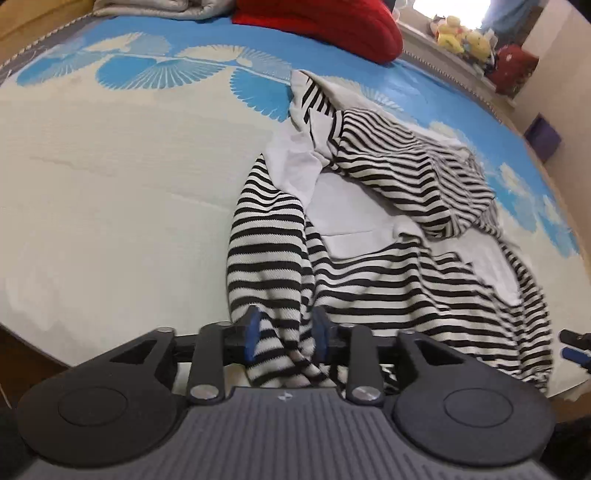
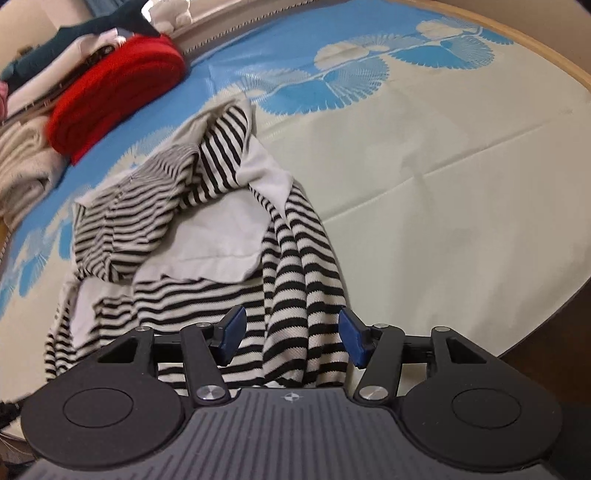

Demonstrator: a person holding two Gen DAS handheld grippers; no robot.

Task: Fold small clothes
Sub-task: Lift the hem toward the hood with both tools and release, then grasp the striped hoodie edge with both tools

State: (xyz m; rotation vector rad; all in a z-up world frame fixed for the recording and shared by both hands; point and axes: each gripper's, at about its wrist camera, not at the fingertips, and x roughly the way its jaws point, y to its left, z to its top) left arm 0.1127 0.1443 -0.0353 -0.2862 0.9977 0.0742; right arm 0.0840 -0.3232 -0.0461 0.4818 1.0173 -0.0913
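Observation:
A black-and-white striped garment (image 1: 369, 229) with white panels lies crumpled on the bed mat. It also shows in the right wrist view (image 2: 207, 229). My left gripper (image 1: 286, 338) is shut on a bunched striped edge of the garment at the near side of the bed. My right gripper (image 2: 291, 338) is open, its blue pads (image 2: 352, 341) standing on either side of a striped fold near the bed edge, without pinching it. The tip of the right gripper (image 1: 572, 345) shows at the right edge of the left wrist view.
The bed is covered by a cream and blue mat (image 1: 110, 184) with a fan-leaf print. A folded red garment (image 1: 325, 22) and other folded clothes (image 2: 22, 162) lie at the far side. Plush toys (image 1: 461, 37) sit on a sill beyond the bed.

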